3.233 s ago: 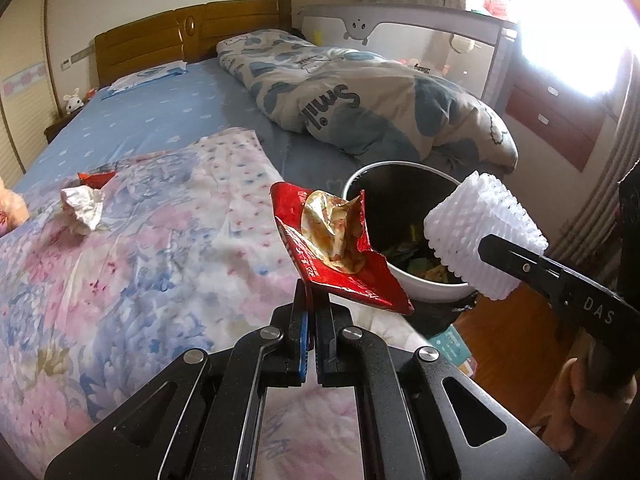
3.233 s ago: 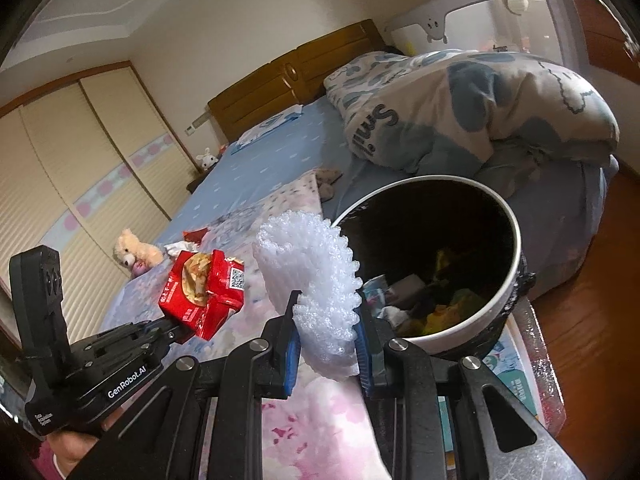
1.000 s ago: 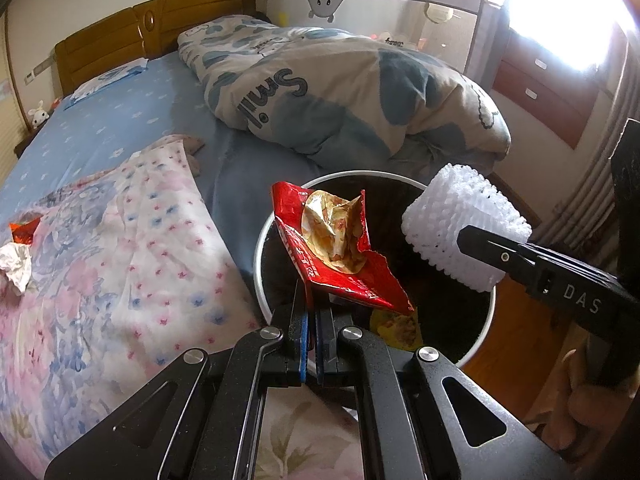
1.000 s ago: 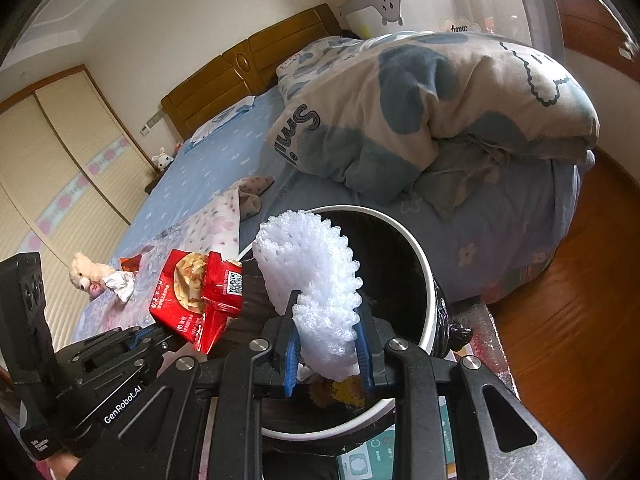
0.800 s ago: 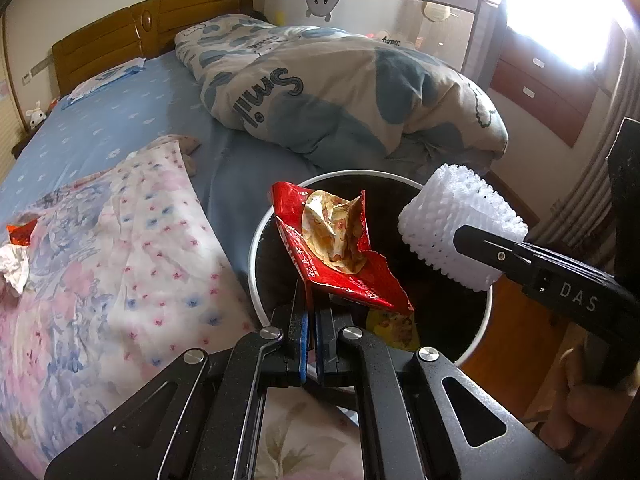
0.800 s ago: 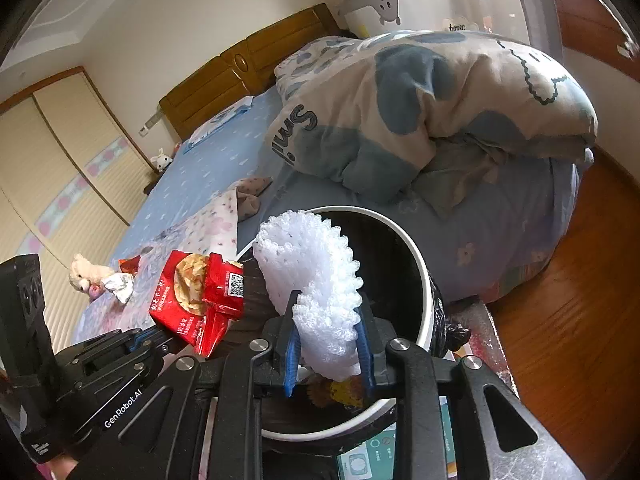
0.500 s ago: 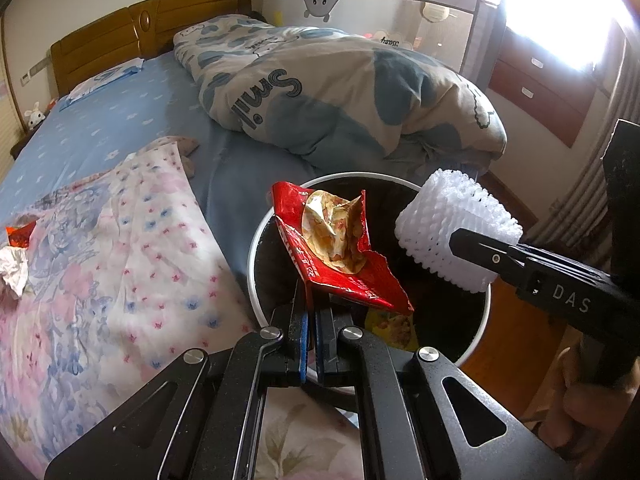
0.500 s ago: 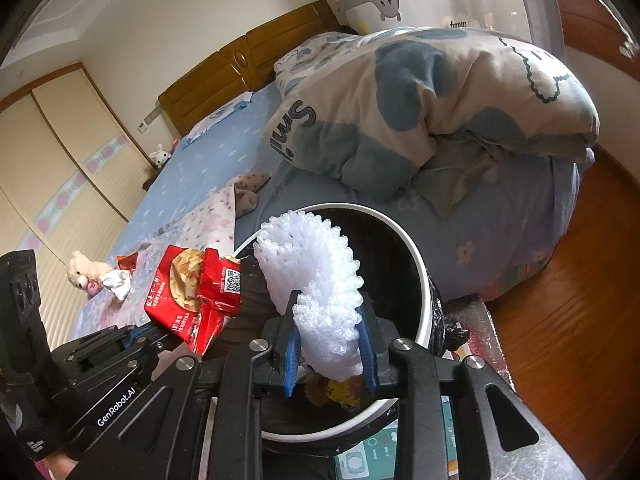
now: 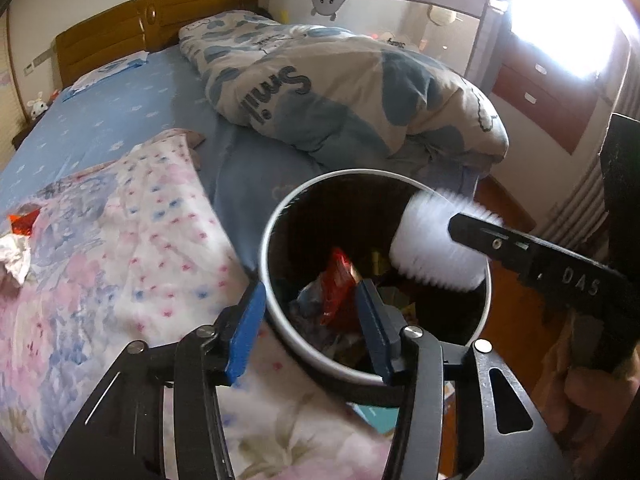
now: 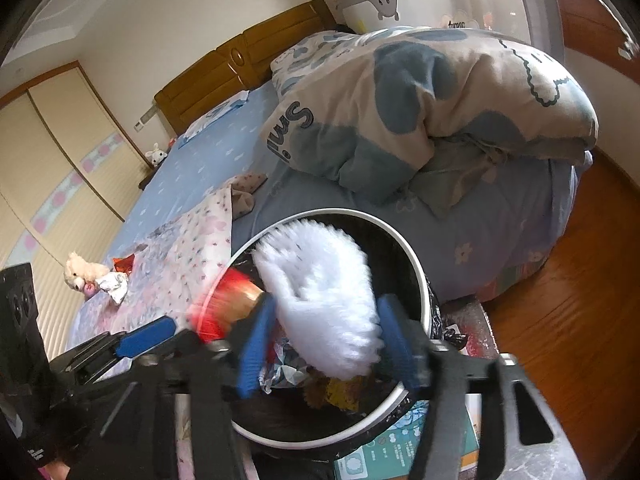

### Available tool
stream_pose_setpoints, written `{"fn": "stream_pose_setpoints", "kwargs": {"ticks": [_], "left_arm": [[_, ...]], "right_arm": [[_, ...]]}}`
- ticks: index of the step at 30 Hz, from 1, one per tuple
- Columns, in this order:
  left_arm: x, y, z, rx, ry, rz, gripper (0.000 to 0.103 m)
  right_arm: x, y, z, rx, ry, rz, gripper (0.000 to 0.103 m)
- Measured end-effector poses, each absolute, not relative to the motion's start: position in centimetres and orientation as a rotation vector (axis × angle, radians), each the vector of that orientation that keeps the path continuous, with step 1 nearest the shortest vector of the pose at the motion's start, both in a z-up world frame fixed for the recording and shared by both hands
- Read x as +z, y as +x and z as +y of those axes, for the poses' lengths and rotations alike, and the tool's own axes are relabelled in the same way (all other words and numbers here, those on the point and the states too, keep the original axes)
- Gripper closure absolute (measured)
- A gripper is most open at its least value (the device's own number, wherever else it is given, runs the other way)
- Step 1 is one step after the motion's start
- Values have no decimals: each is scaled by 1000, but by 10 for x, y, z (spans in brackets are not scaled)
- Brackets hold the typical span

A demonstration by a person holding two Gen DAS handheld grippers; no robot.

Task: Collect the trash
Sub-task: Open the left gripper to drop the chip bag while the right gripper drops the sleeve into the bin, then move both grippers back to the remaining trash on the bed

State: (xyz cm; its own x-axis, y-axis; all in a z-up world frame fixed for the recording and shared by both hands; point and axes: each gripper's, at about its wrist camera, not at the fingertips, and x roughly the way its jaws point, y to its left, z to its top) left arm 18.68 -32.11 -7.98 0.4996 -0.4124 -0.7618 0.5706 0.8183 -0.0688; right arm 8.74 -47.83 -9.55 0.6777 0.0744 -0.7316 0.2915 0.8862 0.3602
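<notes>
The black-lined trash bin with a white rim stands against the bed, just below both grippers. My left gripper is opening, with nothing pressed between its blue pads. The red snack wrapper has left it and is dropping inside the bin; the right wrist view shows this wrapper as a blur at the bin's left rim. My right gripper is opening too. The white foam net is blurred between its parted pads and slipping down over the bin. The same foam net shows beside a right finger.
A crumpled white paper and a red scrap lie on the floral blanket. A teddy bear sits near them. A bunched duvet fills the bed behind the bin. A teal box lies under the bin on wooden floor.
Both grippers have opened. The red wrapper has fallen from the left jaws into the bin, and the foam net is coming loose from the right jaws. Neither hand has shifted.
</notes>
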Motion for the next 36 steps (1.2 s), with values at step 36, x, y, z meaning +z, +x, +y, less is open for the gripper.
{"fn": "stream_pose_setpoints", "kwargs": {"ticks": [36], "left_arm": [[-100, 260, -48, -170, -133, 900, 39]], "right_arm": [[-91, 182, -278, 198, 415, 794, 25]]}}
